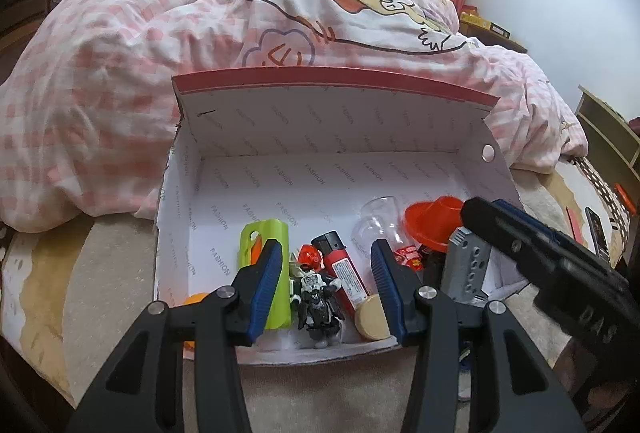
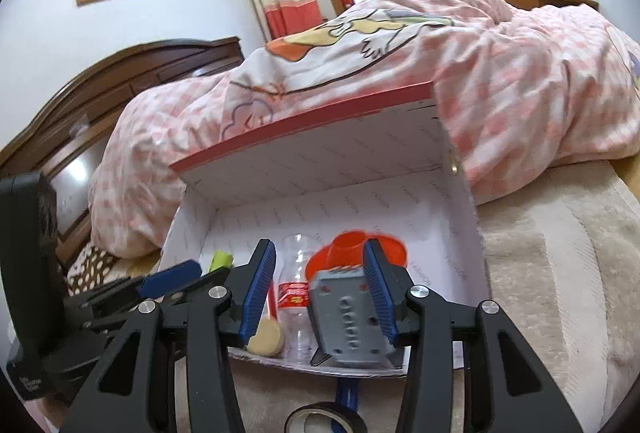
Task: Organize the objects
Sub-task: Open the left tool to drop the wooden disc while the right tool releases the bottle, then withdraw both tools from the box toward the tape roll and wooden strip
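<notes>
An open white cardboard box point(image 1: 256, 189) with a red-edged lid lies on the bed. Inside it are a green case point(image 1: 276, 249), a black toy figure point(image 1: 318, 303), a red lighter point(image 1: 344, 273), a clear bottle point(image 1: 376, 223), an orange hat point(image 1: 434, 223), a round wooden lid point(image 1: 372, 317) and a grey staple-like block point(image 1: 466, 267). My left gripper point(image 1: 326, 285) is open and empty above the figure. My right gripper point(image 2: 318, 289) is open over the box's near right corner, with the grey block point(image 2: 346, 321) resting between its fingers, leaning on the right one.
A pink checked duvet point(image 1: 120, 73) is piled behind the box. A roll of black tape point(image 2: 326, 419) and a blue tool lie on the beige blanket point(image 2: 540, 293) in front of the box. A phone and small items point(image 1: 596, 233) lie at right. A wooden headboard point(image 2: 120, 81) stands at left.
</notes>
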A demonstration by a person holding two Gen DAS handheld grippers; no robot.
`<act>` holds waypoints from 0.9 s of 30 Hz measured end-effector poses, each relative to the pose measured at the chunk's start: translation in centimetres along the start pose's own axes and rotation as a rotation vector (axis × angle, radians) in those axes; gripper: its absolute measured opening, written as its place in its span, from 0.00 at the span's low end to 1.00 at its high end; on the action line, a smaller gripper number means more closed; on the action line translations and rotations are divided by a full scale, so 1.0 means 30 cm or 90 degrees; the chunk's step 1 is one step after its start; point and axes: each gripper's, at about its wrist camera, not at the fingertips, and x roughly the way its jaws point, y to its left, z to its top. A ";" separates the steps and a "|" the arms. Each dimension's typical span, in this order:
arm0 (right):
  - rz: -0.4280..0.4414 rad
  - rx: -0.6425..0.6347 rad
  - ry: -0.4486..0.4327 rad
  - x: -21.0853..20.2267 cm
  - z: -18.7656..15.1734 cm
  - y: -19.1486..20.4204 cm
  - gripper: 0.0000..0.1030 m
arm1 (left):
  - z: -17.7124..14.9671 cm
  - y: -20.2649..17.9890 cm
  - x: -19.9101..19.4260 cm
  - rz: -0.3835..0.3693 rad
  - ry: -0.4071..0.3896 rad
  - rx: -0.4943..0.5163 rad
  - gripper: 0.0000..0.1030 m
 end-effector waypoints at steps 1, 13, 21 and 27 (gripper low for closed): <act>0.000 0.007 -0.002 -0.004 0.001 -0.007 0.45 | -0.002 -0.002 -0.002 0.001 0.001 0.001 0.45; 0.020 0.004 -0.005 -0.065 -0.002 0.006 0.45 | -0.030 -0.012 -0.051 -0.001 -0.003 0.007 0.45; 0.049 -0.018 0.023 -0.122 -0.051 0.045 0.45 | -0.065 -0.022 -0.108 -0.012 -0.003 0.005 0.45; 0.049 -0.057 0.034 -0.191 -0.102 0.064 0.45 | -0.098 -0.050 -0.162 -0.027 -0.011 0.013 0.45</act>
